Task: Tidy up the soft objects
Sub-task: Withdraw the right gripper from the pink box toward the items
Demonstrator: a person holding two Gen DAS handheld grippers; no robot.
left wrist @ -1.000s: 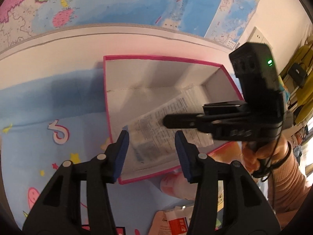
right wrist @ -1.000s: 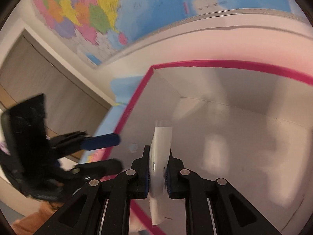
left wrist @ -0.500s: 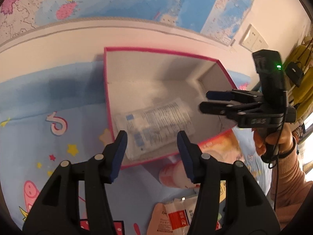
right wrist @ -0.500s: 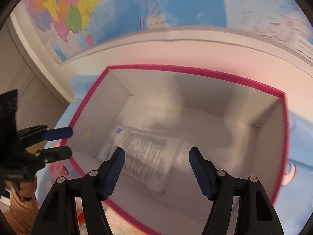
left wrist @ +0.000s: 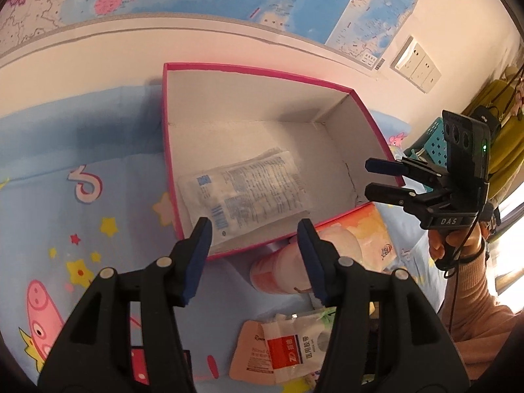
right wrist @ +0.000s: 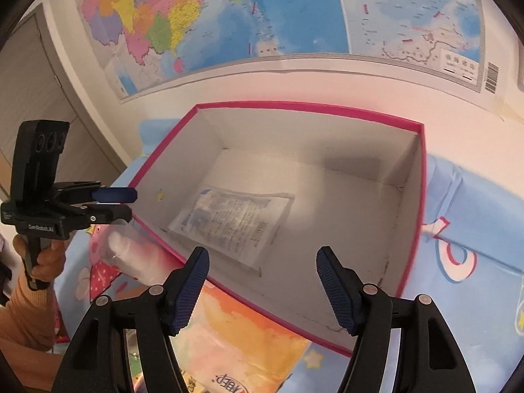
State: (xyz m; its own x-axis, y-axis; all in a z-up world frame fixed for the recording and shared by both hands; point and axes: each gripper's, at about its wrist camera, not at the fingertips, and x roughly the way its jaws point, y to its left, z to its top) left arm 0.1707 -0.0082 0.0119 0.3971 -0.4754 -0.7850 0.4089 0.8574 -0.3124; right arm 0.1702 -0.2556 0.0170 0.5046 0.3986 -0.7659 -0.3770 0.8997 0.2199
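Observation:
A pink-rimmed cardboard box (left wrist: pixel 262 72) stands on the blue cartoon sheet. Flat on its floor lies a clear printed packet (left wrist: pixel 249 190), nothing touching it. My left gripper (left wrist: pixel 255 239) hovers over the box's near wall, open and empty. Outside the box's right side hangs my right gripper (left wrist: pixel 368 178), open, with nothing between its fingers. The right wrist view shows the same box (right wrist: pixel 311 106) and packet (right wrist: pixel 232 222) beyond my right gripper (right wrist: pixel 262 262), whose blue pads stand wide apart. My left gripper (right wrist: pixel 131 203) sits at the box's left corner.
Close in front of the box lie a pink translucent roll (left wrist: pixel 285 271), an orange packet (left wrist: pixel 370 232), a white-and-red tape packet (left wrist: pixel 294 344) and a peach sachet (left wrist: pixel 252 353). Behind the box rises a wall with maps and a socket (left wrist: pixel 416 65). A teal basket (left wrist: pixel 435 137) stands far right.
The right gripper let go of the packet, opened wide and drew back out of the box to the right. The packet now lies flat inside. The left jaws opened slightly.

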